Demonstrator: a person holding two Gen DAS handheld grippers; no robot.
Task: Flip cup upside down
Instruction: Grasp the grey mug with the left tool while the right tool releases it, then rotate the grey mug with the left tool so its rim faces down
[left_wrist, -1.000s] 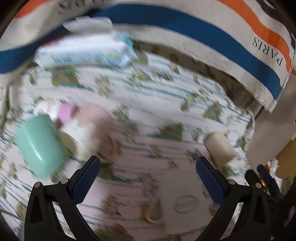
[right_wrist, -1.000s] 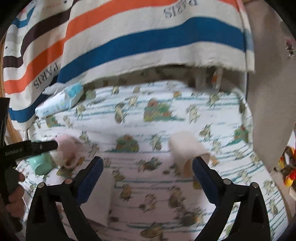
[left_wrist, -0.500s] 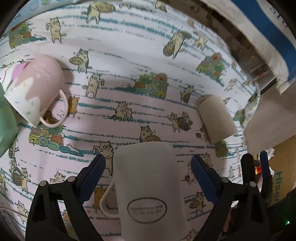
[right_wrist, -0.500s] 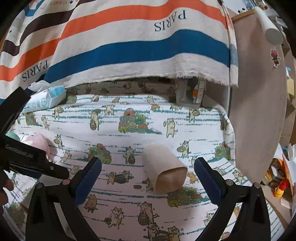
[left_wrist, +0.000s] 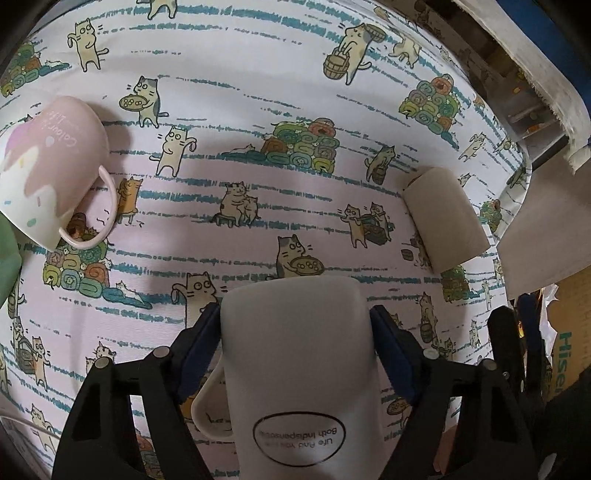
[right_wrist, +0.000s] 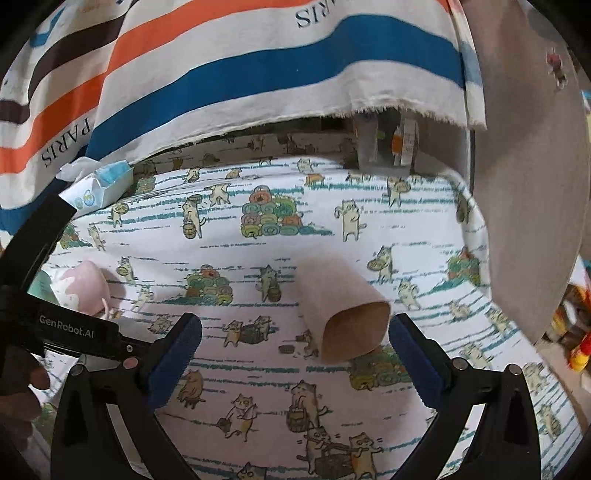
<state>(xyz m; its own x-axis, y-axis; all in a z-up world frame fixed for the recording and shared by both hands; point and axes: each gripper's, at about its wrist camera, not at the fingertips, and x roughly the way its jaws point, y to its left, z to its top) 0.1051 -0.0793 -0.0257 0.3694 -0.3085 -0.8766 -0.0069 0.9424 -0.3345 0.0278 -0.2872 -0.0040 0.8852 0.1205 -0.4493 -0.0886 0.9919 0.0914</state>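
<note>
While the left tongs (left_wrist: 295, 332) clench a white mug (left_wrist: 301, 369) by its sides, blue pads pressed flat against both walls, that mug sits low and central in the left wrist view, its handle poking out to the left and its oval label reading upside down. Over on the cat-print cloth (left_wrist: 258, 122) covering the desk, a pink mug (left_wrist: 48, 173) lies on its side at the left, handle toward the camera. A beige paper cup (right_wrist: 341, 310) is tipped over too, open mouth facing the right wrist camera, and the right tongs (right_wrist: 295, 345) hang released, spread wide on either side of it without touching. A pack of wipes (right_wrist: 98, 186) rests near the striped towel (right_wrist: 221, 66) at the back.
</note>
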